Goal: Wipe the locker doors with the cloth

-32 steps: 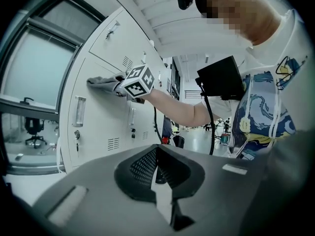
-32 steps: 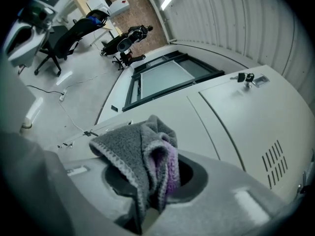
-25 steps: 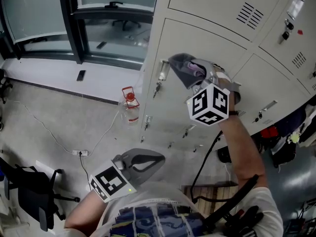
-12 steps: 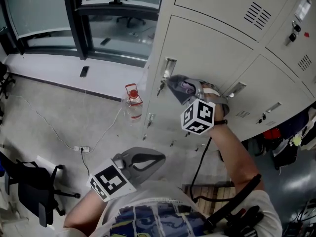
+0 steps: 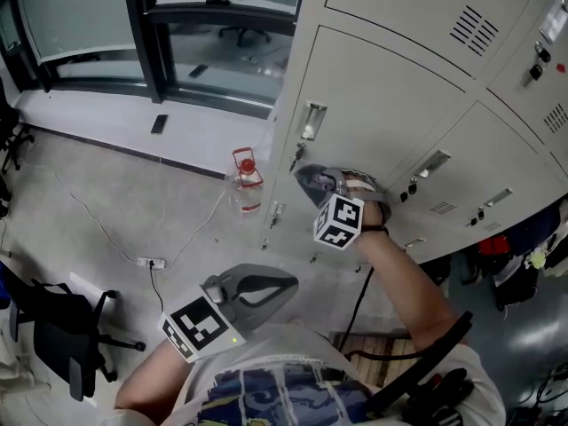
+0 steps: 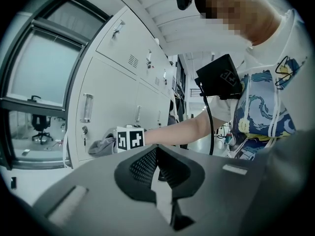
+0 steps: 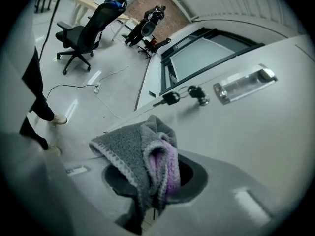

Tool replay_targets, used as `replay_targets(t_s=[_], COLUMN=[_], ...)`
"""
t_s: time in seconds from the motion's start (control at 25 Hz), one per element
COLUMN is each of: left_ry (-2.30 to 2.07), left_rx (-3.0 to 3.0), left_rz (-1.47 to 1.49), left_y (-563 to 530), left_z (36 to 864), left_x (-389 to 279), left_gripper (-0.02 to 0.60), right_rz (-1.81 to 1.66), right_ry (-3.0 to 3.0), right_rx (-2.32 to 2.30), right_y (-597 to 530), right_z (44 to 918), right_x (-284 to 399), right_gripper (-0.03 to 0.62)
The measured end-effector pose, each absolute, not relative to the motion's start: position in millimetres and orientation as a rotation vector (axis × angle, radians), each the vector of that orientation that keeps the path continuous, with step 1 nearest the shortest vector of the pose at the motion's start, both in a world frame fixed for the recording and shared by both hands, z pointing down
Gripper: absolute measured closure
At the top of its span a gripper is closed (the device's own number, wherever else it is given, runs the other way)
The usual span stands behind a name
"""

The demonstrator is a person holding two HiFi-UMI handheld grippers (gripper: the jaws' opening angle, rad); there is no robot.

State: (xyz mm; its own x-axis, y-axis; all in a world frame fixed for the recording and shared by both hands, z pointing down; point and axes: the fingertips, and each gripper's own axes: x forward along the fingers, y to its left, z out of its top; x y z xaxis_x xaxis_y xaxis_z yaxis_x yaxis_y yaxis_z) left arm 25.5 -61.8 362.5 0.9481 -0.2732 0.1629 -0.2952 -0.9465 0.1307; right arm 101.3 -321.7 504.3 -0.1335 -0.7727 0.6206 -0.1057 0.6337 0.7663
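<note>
My right gripper [image 5: 312,180] is shut on a grey and purple cloth [image 7: 147,156], pressed against the pale locker door [image 5: 373,105] below its handle [image 5: 311,121] and keyed lock [image 5: 296,156]. In the right gripper view the cloth bunches out between the jaws, with the key [image 7: 170,98] and handle [image 7: 243,85] just beyond it. The left gripper view shows the cloth [image 6: 103,144] and the marker cube [image 6: 130,139] against the door. My left gripper [image 5: 282,284] hangs low near my chest, away from the lockers, jaws together and holding nothing.
More locker doors [image 5: 497,149] run to the right, each with a handle and lock. A red-capped water bottle [image 5: 246,185] stands on the floor by the locker corner. A black office chair [image 5: 62,344] is at lower left, and a cable [image 5: 98,229] lies across the floor.
My right gripper has slid the cloth down and to the left across the locker door, from above the handle level to below the lock. The left gripper has stayed still.
</note>
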Motion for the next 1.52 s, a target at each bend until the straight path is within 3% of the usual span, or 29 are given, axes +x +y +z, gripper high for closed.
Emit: replay_targets(t_s=[0.4, 0.88, 1.08, 1.52], left_ry=[-0.443, -0.354, -0.335, -0.378], left_rx=[2.949, 2.988, 3.0, 2.98], left_rz=[0.185, 0.154, 0.147, 0.15], left_y=[-58.9, -56.0, -50.9, -49.8], left_z=[364.4, 358.3, 356.1, 361.1], left_x=[23.3, 32.9, 34.7, 23.8], left_gripper=[0.578, 0.578, 0.578, 0.578], right_rz=[-0.511, -0.924, -1.118, -1.07], right_ry=[-1.679, -1.737, -1.66, -1.573], right_rx=[0.674, 0.972, 1.115, 1.098], right_y=[-302.8, -270.7, -283.9, -326.4], right_z=[511.9, 227.4, 146.5, 175.0], right_x=[103.2, 85.1, 72.2, 72.5], right_gripper=[0.507, 0.507, 0.507, 0.507])
